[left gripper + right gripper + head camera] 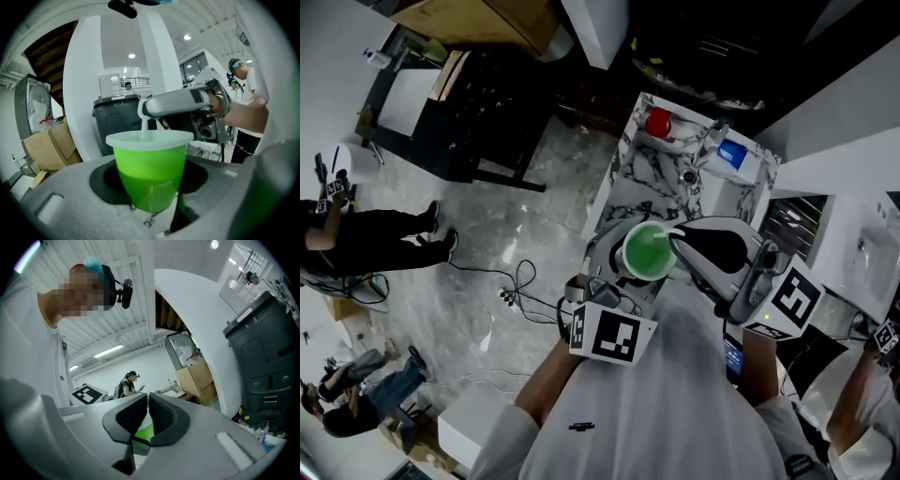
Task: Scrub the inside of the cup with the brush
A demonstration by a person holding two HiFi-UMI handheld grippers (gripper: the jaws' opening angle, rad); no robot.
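Marble counter (pixel 623 192) below. Left fingers (pixel 61 190) grasp green cup (pixel 150 168); right fingers (pixel 164 416) clench brush (pixel 143 125), head hidden inside.

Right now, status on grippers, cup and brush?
Left gripper shut on green cup, upright. Right gripper shut on brush, stem down inside cup. Nothing blocking.

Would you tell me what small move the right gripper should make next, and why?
Probably swirl the brush round the inner wall. The left gripper holds the green cup upright, and the right gripper grips the brush above it, its white stem reaching below the rim.
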